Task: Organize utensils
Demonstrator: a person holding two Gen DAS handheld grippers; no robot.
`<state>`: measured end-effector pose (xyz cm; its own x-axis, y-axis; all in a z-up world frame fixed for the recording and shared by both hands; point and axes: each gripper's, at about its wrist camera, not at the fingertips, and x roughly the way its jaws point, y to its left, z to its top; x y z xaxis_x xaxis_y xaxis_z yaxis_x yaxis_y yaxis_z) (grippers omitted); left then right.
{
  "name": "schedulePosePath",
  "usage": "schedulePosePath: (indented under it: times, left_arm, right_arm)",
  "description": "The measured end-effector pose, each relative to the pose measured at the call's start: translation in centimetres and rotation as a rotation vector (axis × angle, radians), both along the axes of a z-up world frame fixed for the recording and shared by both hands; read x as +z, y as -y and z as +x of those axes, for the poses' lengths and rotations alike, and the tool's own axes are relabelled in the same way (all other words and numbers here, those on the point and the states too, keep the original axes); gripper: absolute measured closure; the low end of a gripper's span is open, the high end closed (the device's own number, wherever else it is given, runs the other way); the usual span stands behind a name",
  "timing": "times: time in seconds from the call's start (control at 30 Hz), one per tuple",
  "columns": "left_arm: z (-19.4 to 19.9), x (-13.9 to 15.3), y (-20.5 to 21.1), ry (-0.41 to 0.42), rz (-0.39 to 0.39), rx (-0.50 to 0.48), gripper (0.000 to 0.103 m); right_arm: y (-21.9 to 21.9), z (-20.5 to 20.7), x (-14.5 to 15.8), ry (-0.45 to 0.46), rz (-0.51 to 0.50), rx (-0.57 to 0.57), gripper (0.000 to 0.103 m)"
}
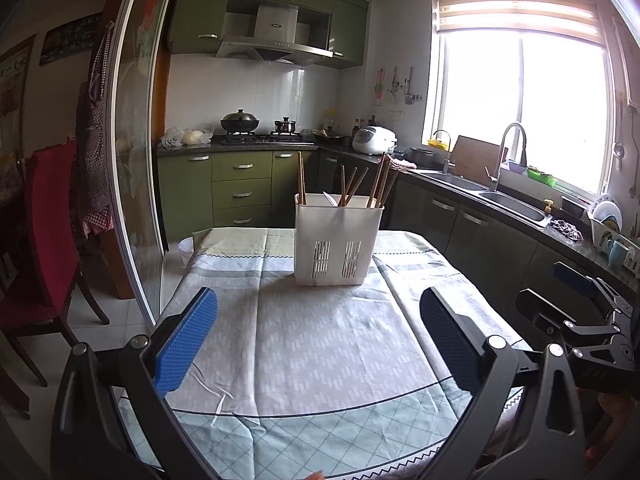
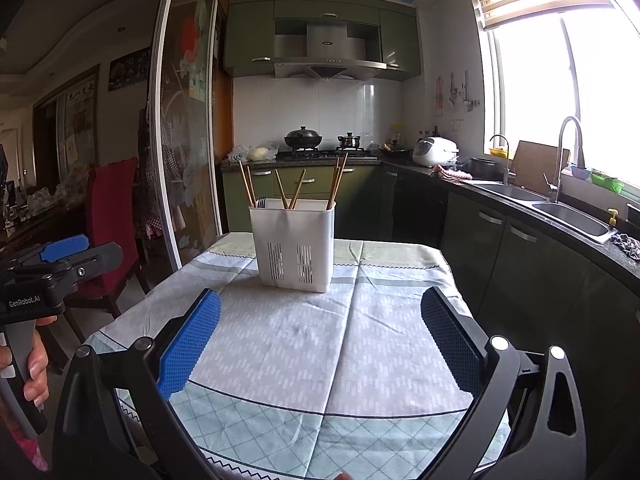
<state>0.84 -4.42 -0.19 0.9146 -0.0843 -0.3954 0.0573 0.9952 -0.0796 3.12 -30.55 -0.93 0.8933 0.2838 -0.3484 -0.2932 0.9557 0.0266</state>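
The left gripper [image 1: 318, 344] is held above the tablecloth [image 1: 320, 360] with its 2 blue-padded fingers [image 1: 188, 340] spread wide. Nothing lies between them. The right gripper [image 2: 320, 344] is in the same condition: its fingers are wide apart, empty, and held over the cloth.

The white utensil holder [image 1: 338, 240] stands upright on the table, straight ahead of both grippers and well apart from their fingertips. In the left wrist view it sits slightly right of the midline between the fingers; in the right wrist view it sits slightly left of the midline. Its front wall has 2 groups of vertical slots near the base.

Wooden chopsticks [image 1: 301, 178] stand in the holder in 3 clusters, at the left, centre and right, leaning at differing angles. The tines of a metal fork [image 2: 261, 202] show above the rim beside the left cluster in the right wrist view.

Each gripper is visible at the edge of the other's view, to the side of and behind its fingers. A hand [image 2: 28, 364] grips the handle of the left gripper.

Beyond the holder is a stove [image 1: 260, 138] carrying 2 pots. To the right of the grippers, a counter with a sink [image 1: 508, 200] runs under a bright window.
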Motion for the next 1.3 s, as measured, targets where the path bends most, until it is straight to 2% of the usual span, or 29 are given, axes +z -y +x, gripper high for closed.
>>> schedulePosePath:
  times: [1.3]
  left_arm:
    - [0.25, -0.02, 0.39, -0.011, 0.0, -0.008, 0.006]
  right_arm:
    - [-0.26, 0.34, -0.52, -0.014, 0.009, 0.012, 0.004]
